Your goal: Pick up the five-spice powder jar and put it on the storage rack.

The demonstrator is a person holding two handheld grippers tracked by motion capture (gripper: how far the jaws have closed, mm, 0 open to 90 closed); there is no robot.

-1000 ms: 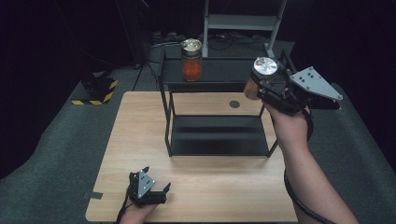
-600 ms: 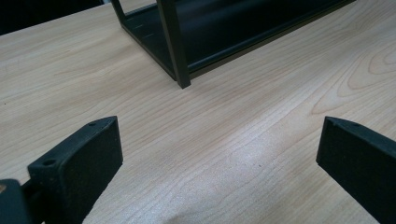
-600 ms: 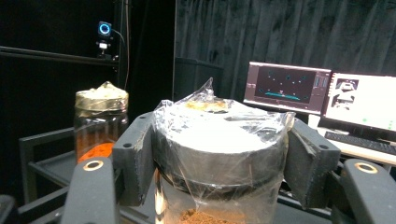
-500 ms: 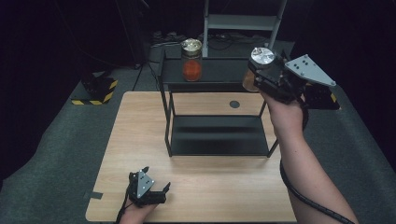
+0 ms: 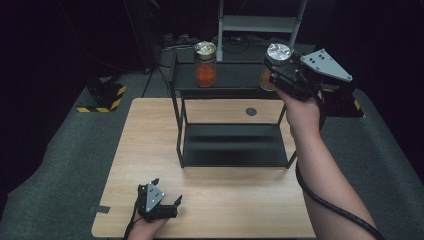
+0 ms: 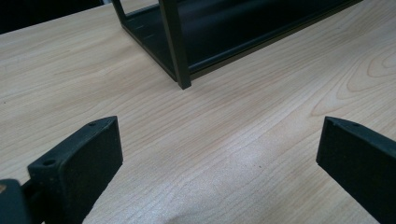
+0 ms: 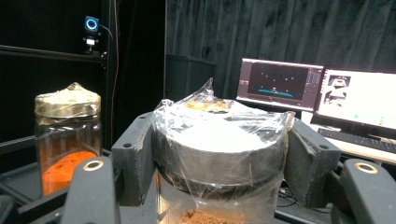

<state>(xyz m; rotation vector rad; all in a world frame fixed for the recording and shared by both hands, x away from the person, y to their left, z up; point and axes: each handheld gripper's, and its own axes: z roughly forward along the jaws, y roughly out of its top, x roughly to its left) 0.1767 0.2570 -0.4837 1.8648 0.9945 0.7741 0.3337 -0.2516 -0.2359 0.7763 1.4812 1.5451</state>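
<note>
I have the right gripper (image 5: 278,75) clamped on a jar (image 7: 219,154) with a silver lid wrapped in clear film; in the right gripper view both black pads press on the lid's sides and brown powder shows in the glass below. From the high view, this jar (image 5: 276,60) hangs at the right end of the top of the black shelf (image 5: 230,80), at about the level of that top; I cannot tell whether its base touches the shelf. A 2nd jar (image 5: 205,64), with orange powder and a gold-wrapped lid, stands upright on the same top shelf toward its left, well apart from the one I hold. My left gripper (image 5: 159,202) rests low at the near edge of the wooden table (image 5: 145,140), its jaws spread wide with nothing between them, pointing toward the shelf's front leg (image 6: 175,46).
</note>
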